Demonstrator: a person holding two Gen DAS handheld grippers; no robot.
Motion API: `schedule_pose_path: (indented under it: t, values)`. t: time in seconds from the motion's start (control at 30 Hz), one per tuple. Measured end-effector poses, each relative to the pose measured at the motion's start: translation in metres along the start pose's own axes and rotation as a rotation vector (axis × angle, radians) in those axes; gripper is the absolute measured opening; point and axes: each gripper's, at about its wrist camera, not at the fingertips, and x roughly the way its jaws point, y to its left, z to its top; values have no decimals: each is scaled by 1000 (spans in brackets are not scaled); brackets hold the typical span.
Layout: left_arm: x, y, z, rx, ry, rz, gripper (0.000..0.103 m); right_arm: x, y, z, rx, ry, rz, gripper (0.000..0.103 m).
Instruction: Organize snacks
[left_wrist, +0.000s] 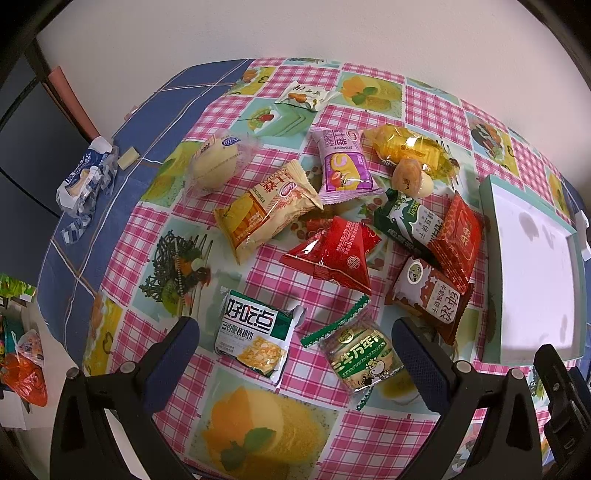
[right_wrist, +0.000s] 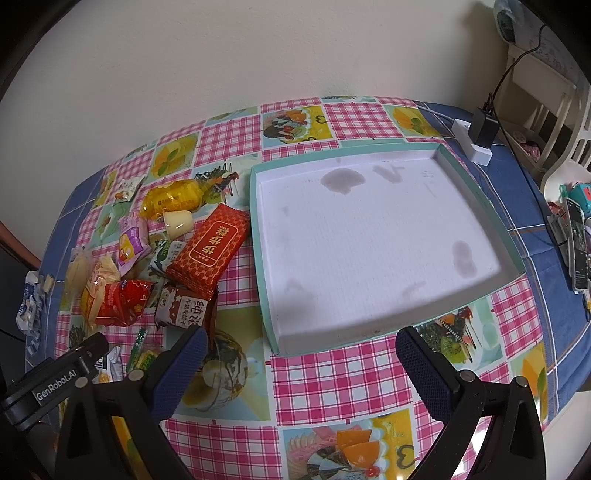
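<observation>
Left wrist view: our left tool (left_wrist: 295, 343) hangs over the near edge of the snack pile with its 2 blue-padded fingers spread wide and nothing between them. Below the gap lie the white-and-green walnut-crisp packet (left_wrist: 255, 339) and the green biscuit packet (left_wrist: 364, 356), side by side and nearly touching. We judge that closing here could catch both at once, or pinch only a crinkled seal so the packet slips free. The walnut-crisp packet runs its long axis away from us, leaning slightly left at the far end; the green one slants from far left to near right. Farther back, the red triangular packet (left_wrist: 338, 258) and the brown biscuit packet (left_wrist: 430, 295) overlap their neighbours, so lifting 1 may drag another. The tray (left_wrist: 487, 206) sits at the right, holding nothing.

Right wrist view: our right tool (right_wrist: 301, 354) hovers, fingers also wide apart and holding nothing, at the near rim of the tray (right_wrist: 258, 236) on the checked worktop (right_wrist: 332, 384). The tray's long axis runs left to right, its floor stained. The red packet (right_wrist: 210, 247) lies just beside the tray's left wall, its long axis pointing up and right; a careless sweep could knock it or shove the light tray.
</observation>
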Motion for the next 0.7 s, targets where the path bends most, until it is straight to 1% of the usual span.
schedule_pose_path:
  t: [0.47, 0.7]
  values:
    - [0, 0, -1, -2, 2, 0, 103, 1, 1, -1, -2, 2, -2, 103]
    - [1, 0, -2, -5, 3, -12, 103, 1, 2, -1, -2, 2, -3, 103]
